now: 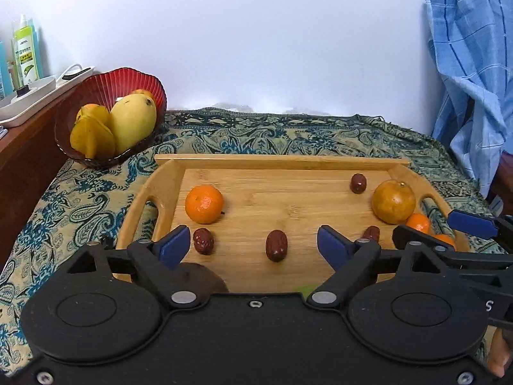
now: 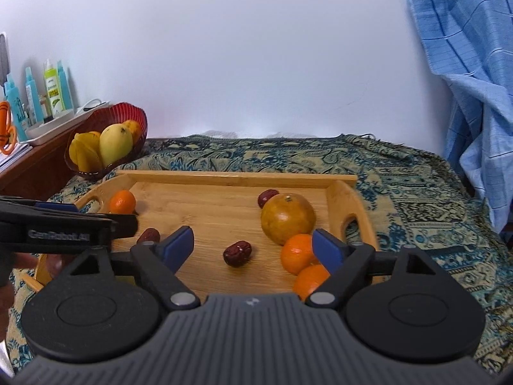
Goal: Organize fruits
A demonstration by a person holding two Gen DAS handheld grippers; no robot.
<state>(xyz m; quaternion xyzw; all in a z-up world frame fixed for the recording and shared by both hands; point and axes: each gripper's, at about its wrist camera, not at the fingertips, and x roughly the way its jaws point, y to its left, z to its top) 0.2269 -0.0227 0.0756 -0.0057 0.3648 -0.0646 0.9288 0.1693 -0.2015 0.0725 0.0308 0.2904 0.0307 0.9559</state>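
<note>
A wooden tray lies on a patterned cloth. It holds a tangerine at the left, a big yellow-orange citrus at the right, two small tangerines beside it, and several red dates. My left gripper is open, empty, over the tray's near edge, with a date between its fingers. My right gripper is open and empty, its right finger beside the small tangerines.
A red bowl with a mango and yellow fruit stands at the back left. A wooden shelf with bottles is left of it. A blue cloth hangs at the right.
</note>
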